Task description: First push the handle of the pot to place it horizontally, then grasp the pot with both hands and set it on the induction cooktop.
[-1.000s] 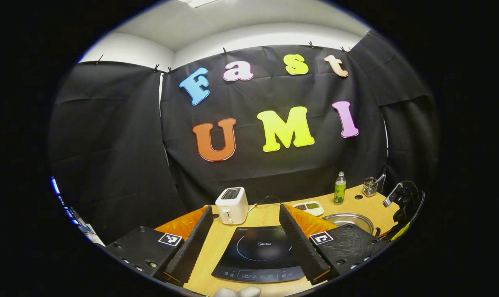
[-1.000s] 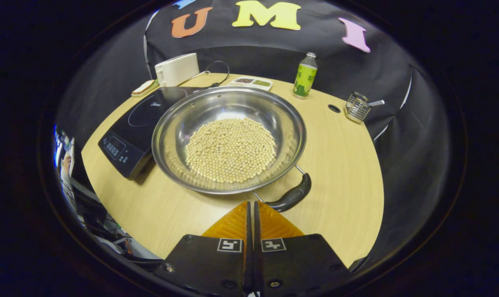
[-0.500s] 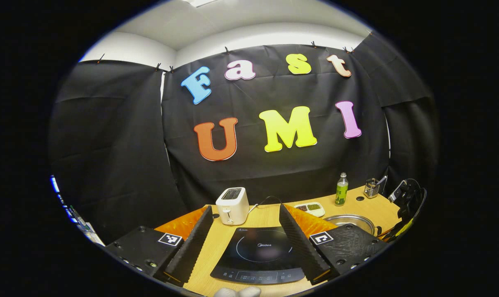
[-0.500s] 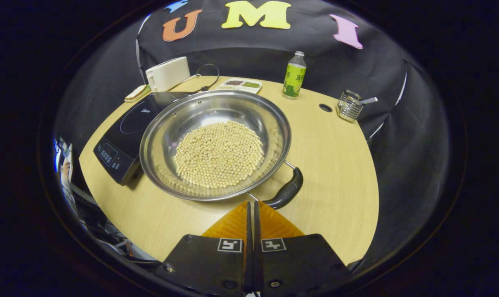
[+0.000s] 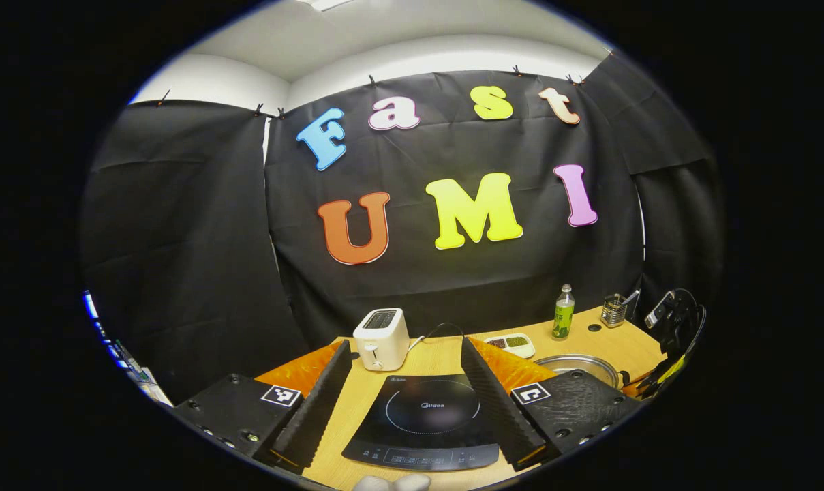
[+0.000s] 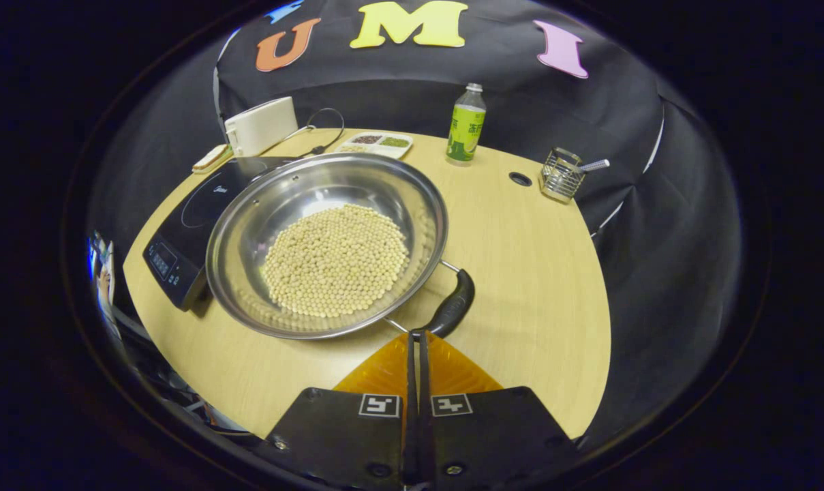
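Observation:
A wide steel pot (image 6: 422,204) holding pale beans (image 6: 333,259) sits on the wooden table, its left side against the black induction cooktop (image 6: 180,225). The pot's black handle (image 6: 454,308) points toward me on the near right. My right gripper (image 6: 416,335) is shut, empty, its tips at the handle's near end. My left gripper (image 5: 405,343) stands open above the cooktop (image 5: 429,419), nothing between its fingers. The pot's rim (image 5: 578,361) peeks out behind the left gripper's right finger, and the right gripper (image 5: 670,324) shows at the far right edge.
A white toaster (image 6: 262,126) with its cable, a divided dish (image 6: 374,142), a green bottle (image 6: 466,126) and a wire holder (image 6: 560,181) line the table's back edge. A small hole (image 6: 521,179) lies in the bare tabletop (image 6: 527,273) right of the pot.
The right gripper has shifted right and closer, so its shut tips now meet the handle's end. The handle has swung to point more toward me. The left gripper barely moved.

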